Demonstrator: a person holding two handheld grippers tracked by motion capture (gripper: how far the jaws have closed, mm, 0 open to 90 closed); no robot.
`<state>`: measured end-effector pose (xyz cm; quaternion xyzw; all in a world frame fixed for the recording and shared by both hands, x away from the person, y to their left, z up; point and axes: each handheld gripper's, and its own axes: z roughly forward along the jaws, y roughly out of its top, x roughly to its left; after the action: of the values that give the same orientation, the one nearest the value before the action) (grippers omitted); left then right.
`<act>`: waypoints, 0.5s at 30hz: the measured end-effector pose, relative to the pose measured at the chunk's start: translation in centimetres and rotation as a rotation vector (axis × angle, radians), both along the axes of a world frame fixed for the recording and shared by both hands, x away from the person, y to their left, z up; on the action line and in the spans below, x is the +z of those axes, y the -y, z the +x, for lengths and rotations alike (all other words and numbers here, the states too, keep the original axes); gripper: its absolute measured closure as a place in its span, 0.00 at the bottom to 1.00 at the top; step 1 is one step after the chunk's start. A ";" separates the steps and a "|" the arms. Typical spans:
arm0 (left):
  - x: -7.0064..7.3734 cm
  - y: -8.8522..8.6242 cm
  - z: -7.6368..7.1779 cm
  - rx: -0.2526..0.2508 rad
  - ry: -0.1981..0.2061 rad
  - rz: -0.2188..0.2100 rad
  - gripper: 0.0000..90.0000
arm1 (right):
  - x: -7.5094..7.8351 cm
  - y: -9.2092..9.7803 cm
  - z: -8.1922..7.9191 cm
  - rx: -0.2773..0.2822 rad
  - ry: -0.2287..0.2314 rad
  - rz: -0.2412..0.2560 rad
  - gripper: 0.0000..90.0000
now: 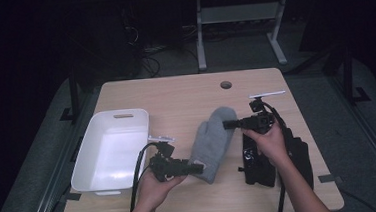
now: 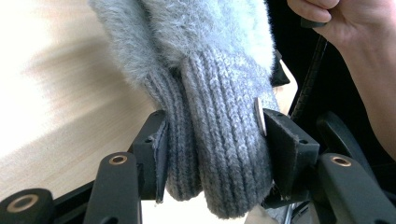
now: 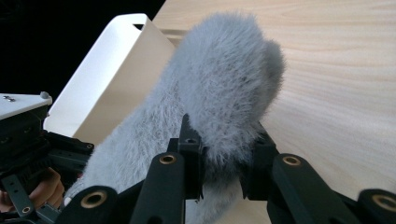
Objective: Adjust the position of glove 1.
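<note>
I am gripping the fuzzy grey knitted mitten (image 1: 212,143) with both claws: left claw (image 1: 196,168) clamping its ribbed cuff, right claw (image 1: 227,125) pinching its tip.

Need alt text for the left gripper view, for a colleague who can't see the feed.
The left gripper has its two black fingers shut on the ribbed knit cuff of a grey fuzzy mitten, which stretches away above the light wooden table. At upper right, the person's other hand holds a black handle.
</note>
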<state>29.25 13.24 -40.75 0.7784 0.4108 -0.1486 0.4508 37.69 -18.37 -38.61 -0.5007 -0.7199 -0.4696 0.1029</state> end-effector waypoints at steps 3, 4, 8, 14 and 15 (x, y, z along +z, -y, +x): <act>0.4 -0.3 0.1 -0.006 0.006 -0.005 0.50 | 0.7 -0.2 0.1 0.002 0.008 0.014 0.81; 0.5 -0.4 0.1 -0.005 0.009 -0.006 0.50 | 0.8 -0.2 0.1 0.006 0.009 0.011 0.81; 1.1 -0.8 0.2 0.001 0.024 -0.004 0.50 | 1.6 -0.6 0.4 0.016 0.015 0.016 0.81; 2.1 -1.5 0.4 0.008 0.048 -0.014 0.50 | 2.7 -1.2 0.9 0.022 0.021 0.037 0.81; 2.3 -1.6 0.4 0.013 0.050 -0.018 0.50 | 2.9 -1.2 1.0 0.023 0.023 0.044 0.81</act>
<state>29.65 14.89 -38.48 0.7749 0.4032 -0.1298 0.4691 38.67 -17.13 -35.72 -0.4848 -0.7160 -0.4898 0.1111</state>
